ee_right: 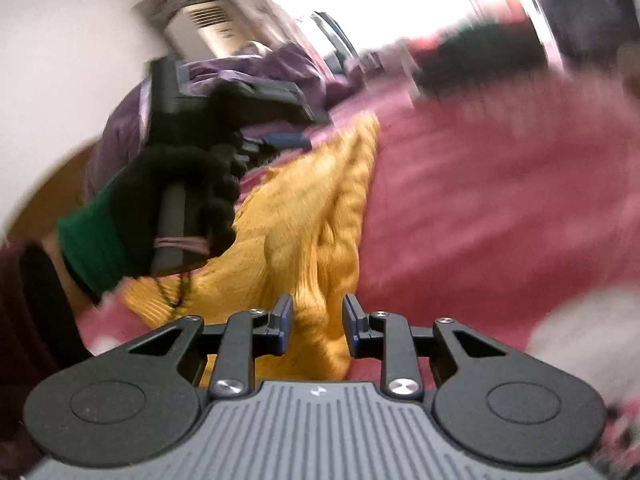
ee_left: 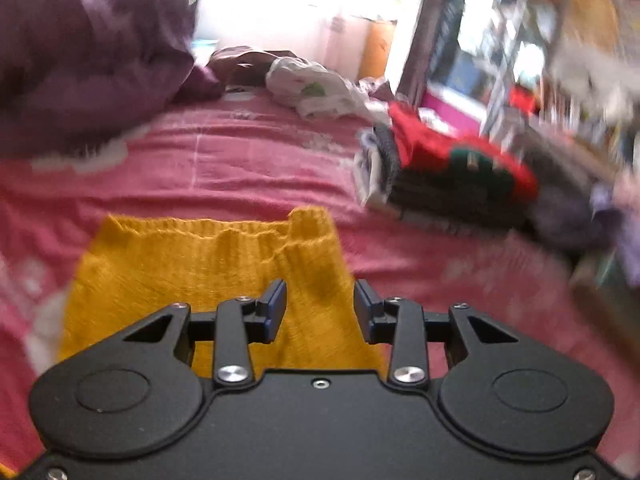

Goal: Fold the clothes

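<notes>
A yellow knitted sweater (ee_left: 208, 276) lies folded on the pink bedspread (ee_left: 224, 160). My left gripper (ee_left: 320, 300) is open just above the sweater's right edge, with knit showing between the jaws. In the right wrist view the same sweater (ee_right: 316, 208) lies crumpled on the bedspread (ee_right: 500, 200). My right gripper (ee_right: 318, 320) is open over its near end, gripping nothing. The left gripper (ee_right: 288, 140) also shows there, held by a black-gloved hand (ee_right: 192, 184) above the sweater's far part.
A stack of folded clothes with a red and green garment on top (ee_left: 452, 160) sits at the right of the bed. A purple quilt (ee_left: 88, 60) is heaped at the back left. A white plastic bag (ee_left: 316, 88) lies at the back. Shelves stand at the right.
</notes>
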Tool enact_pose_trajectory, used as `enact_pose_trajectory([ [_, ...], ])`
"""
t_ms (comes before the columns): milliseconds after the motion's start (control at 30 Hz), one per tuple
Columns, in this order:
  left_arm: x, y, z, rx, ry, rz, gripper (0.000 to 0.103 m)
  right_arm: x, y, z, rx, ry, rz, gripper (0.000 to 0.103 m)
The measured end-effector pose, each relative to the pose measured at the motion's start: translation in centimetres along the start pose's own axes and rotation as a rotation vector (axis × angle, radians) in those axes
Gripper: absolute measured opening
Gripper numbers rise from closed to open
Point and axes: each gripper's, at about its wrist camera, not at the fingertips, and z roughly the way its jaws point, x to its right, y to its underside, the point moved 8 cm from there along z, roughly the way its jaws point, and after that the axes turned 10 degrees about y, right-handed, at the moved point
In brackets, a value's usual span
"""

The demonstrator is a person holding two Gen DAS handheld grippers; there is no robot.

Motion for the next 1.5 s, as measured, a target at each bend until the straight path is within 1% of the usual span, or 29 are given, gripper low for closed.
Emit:
enact_pose_trajectory([
  [67,0.2,0.5,0.5,-0.030,-0.017,0.065,0.030,-1.9,-0.7,-0.2,0.071,0.003,-0.113,0.029],
  [133,0.2,0.9,1.2,-0.043,-0.036,0.105,0.029,-4.0,-1.5,0.7,0.146,-0.009,-0.233,0.029],
  [167,0.2,1.0,1.7,-0.047,-0.044,0.124,0.029,-4.7,-1.6,1.3,0.166,-0.019,-0.284,0.027],
  [233,0.1,1.2,2.8,-0.056,-0.057,0.159,0.027,-5.3,-1.2,2.9,0.159,-0.010,-0.355,0.027],
  [333,-0.1,1.3,4.7,-0.069,-0.071,0.210,0.027,-4.1,-0.4,5.5,0.045,-0.012,-0.287,0.027],
  [367,-0.2,1.4,5.3,-0.076,-0.068,0.218,0.027,-3.9,-0.2,5.9,0.021,-0.021,-0.278,0.027],
  [533,-0.2,1.7,6.2,-0.111,-0.120,0.248,0.028,-3.2,0.0,6.2,-0.028,-0.062,-0.213,0.028],
  [667,-0.1,1.8,6.9,-0.140,-0.163,0.271,0.029,-3.4,0.2,6.1,-0.040,-0.063,-0.222,0.028],
  [733,0.1,1.0,6.0,-0.151,-0.197,0.242,0.033,-3.4,0.4,6.2,-0.041,-0.067,-0.217,0.028],
  [800,0.6,1.2,3.7,-0.129,-0.211,0.245,0.041,-3.2,0.4,5.9,-0.028,-0.076,-0.209,0.028],
  [833,0.9,1.3,2.6,-0.118,-0.219,0.248,0.042,-3.2,0.4,5.6,-0.015,-0.079,-0.203,0.028],
  [867,1.2,1.5,1.4,-0.106,-0.226,0.250,0.044,-3.1,0.4,5.3,0.000,-0.081,-0.197,0.028],
  [900,1.3,2.3,-0.1,-0.101,-0.228,0.255,0.052,-3.1,0.3,4.8,0.019,-0.082,-0.188,0.028],
  [933,1.4,3.1,-1.6,-0.095,-0.230,0.261,0.056,-3.0,0.1,4.2,0.039,-0.083,-0.177,0.031],
  [967,0.9,4.1,-3.0,-0.090,-0.228,0.243,0.059,-2.8,0.0,3.7,0.057,-0.083,-0.166,0.035],
  [1000,0.5,5.0,-4.5,-0.086,-0.226,0.225,0.061,-2.7,-0.2,3.2,0.066,-0.074,-0.153,0.037],
  [1067,-0.5,6.9,-7.4,-0.077,-0.223,0.188,0.061,-2.0,-0.5,2.1,0.077,-0.046,-0.115,0.045],
  [1133,-1.4,8.8,-10.4,-0.068,-0.220,0.152,0.062,-0.8,-0.7,1.0,0.072,-0.023,-0.035,0.045],
  [1233,-3.5,10.9,-14.4,-0.027,-0.203,0.022,0.062,1.5,-1.0,-0.3,0.054,-0.018,0.122,0.045],
  [1333,-5.9,12.4,-17.8,0.008,-0.189,-0.084,0.064,3.4,-0.9,-1.2,0.051,-0.003,0.233,0.047],
  [1400,-7.4,13.2,-19.5,0.031,-0.185,-0.139,0.064,4.5,-0.6,-1.4,0.048,0.010,0.299,0.047],
  [1500,-10.7,15.3,-21.5,0.085,-0.165,-0.287,0.064,5.5,0.3,-1.5,0.030,0.015,0.389,0.047],
])
